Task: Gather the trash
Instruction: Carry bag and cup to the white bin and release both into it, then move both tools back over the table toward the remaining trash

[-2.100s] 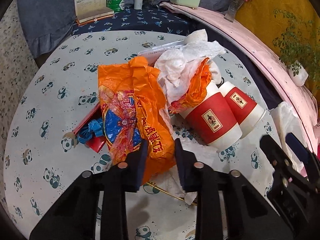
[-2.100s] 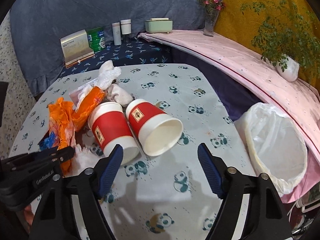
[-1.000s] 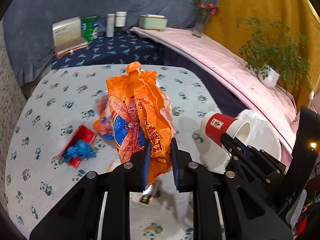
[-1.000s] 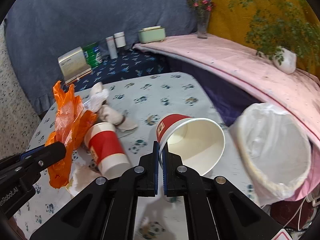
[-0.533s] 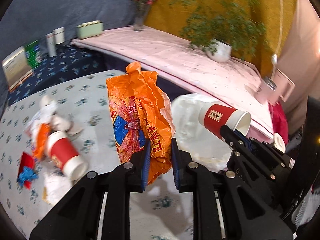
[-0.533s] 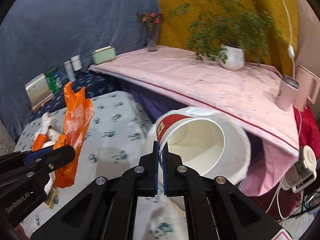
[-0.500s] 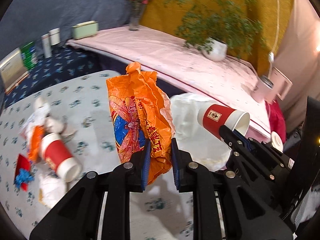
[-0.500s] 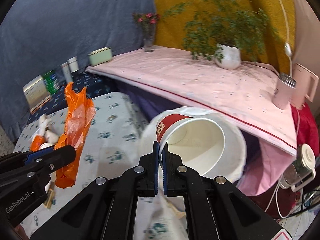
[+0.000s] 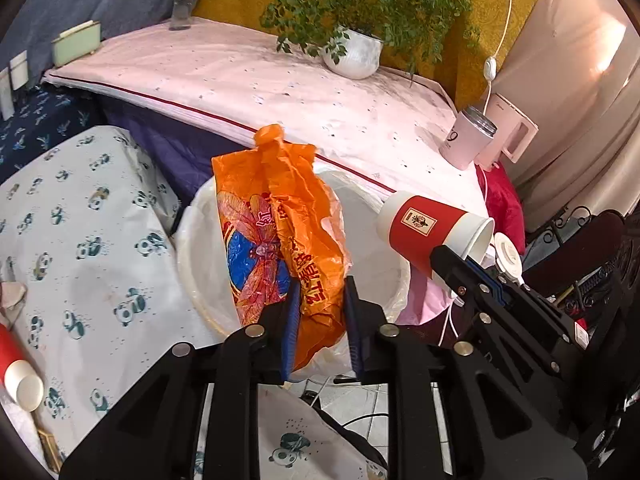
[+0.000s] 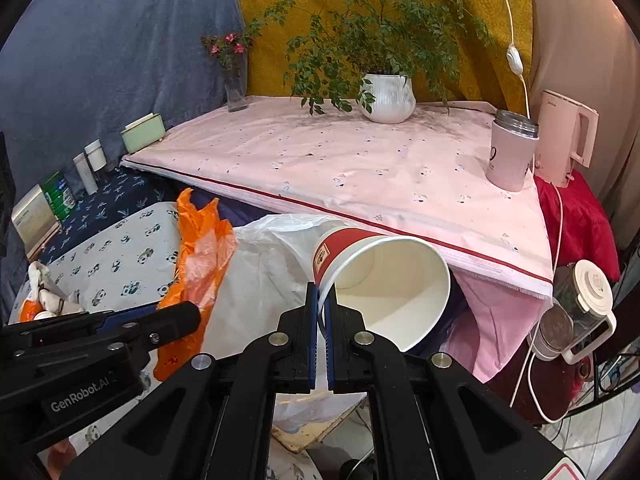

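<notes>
**Both hands loaded over the bin**

My left gripper [image 9: 319, 312] pinches the orange plastic bag [image 9: 276, 232] by its lower end, bag standing above the white-lined trash bin [image 9: 368, 276]. My right gripper [image 10: 321, 316] clamps the red paper cup [image 10: 380, 276] by its rim, cup tilted, beside the bin's liner [image 10: 264, 276].

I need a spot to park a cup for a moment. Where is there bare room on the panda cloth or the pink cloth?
The panda cloth is bare between the lined bin and the red cup lying at its left edge. The pink cloth is open in the middle, between the plant pot and the pink tumbler. Around both grippers it is crowded.
</notes>
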The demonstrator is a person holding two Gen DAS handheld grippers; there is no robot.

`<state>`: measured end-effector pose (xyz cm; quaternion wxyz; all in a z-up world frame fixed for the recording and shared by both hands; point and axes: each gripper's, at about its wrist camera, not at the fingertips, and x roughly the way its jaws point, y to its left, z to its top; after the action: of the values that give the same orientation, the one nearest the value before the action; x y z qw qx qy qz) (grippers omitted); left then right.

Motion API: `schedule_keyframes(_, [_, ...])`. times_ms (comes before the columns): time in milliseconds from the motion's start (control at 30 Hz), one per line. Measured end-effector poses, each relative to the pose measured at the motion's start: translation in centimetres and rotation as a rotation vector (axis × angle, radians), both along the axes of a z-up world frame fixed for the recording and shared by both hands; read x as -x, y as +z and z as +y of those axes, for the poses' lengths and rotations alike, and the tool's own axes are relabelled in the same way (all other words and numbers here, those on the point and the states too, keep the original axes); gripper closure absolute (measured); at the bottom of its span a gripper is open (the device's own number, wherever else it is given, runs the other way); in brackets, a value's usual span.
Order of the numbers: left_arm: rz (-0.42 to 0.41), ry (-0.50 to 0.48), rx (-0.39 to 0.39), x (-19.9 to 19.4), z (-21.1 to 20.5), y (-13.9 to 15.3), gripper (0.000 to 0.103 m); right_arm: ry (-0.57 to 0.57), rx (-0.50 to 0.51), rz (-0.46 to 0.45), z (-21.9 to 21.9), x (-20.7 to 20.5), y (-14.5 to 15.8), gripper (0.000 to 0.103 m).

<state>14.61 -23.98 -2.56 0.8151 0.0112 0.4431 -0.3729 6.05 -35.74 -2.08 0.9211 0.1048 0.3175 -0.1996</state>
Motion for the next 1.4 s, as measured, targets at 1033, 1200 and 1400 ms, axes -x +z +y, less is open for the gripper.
schedule_keyframes(1033, [-0.123,0.349,-0.031,-1.0,9.6,1.2,0.036,0.055,0.048,-0.01,4.7,-2.7,1.4,0.046])
schedule_keyframes(1200, [-0.135,0.431,-0.043,-0.2,12.8,1.8,0.03,0.097,0.056,0.003,8.0,-2.4,2.3,0.038])
schedule_keyframes(1400, [-0.142,0.529,-0.082,0.9,17.7,1.9,0.027,0.168,0.106,0.031,13.0,-2.2,3.0,0.034])
